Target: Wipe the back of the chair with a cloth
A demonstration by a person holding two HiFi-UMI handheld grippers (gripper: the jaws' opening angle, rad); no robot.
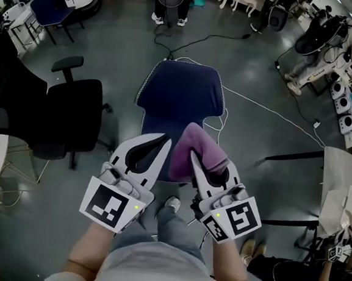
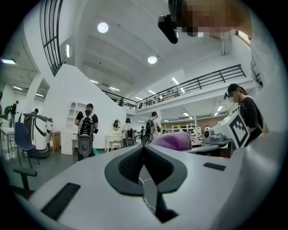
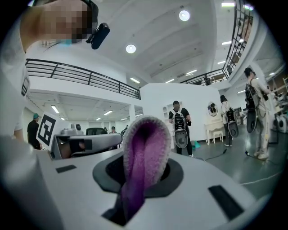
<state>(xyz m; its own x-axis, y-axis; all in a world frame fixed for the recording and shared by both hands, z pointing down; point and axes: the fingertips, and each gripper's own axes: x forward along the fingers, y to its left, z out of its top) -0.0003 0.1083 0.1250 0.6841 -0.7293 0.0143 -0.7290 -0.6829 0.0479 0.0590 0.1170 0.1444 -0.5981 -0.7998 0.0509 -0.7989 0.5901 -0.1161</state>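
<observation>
A navy blue chair (image 1: 180, 94) stands just in front of me in the head view, its seat facing away. The near end, where the back is, lies mostly hidden under my grippers. A purple cloth (image 1: 190, 147) bulges up out of my right gripper (image 1: 206, 164), which is shut on it. In the right gripper view the cloth (image 3: 146, 152) is a folded loop pinched between the jaws of the right gripper (image 3: 144, 173). My left gripper (image 1: 162, 139) hovers beside it to the left, over the chair. Its fingertips meet with nothing between them in the left gripper view (image 2: 144, 147), and the cloth (image 2: 173, 140) shows beyond them.
A black office chair (image 1: 74, 116) stands close at the left. A white cable (image 1: 258, 107) runs over the grey floor to the right of the navy chair. A table edge (image 1: 344, 182) is at the right. A person (image 1: 170, 2) stands beyond the chair, another blue chair (image 1: 49, 9) far left.
</observation>
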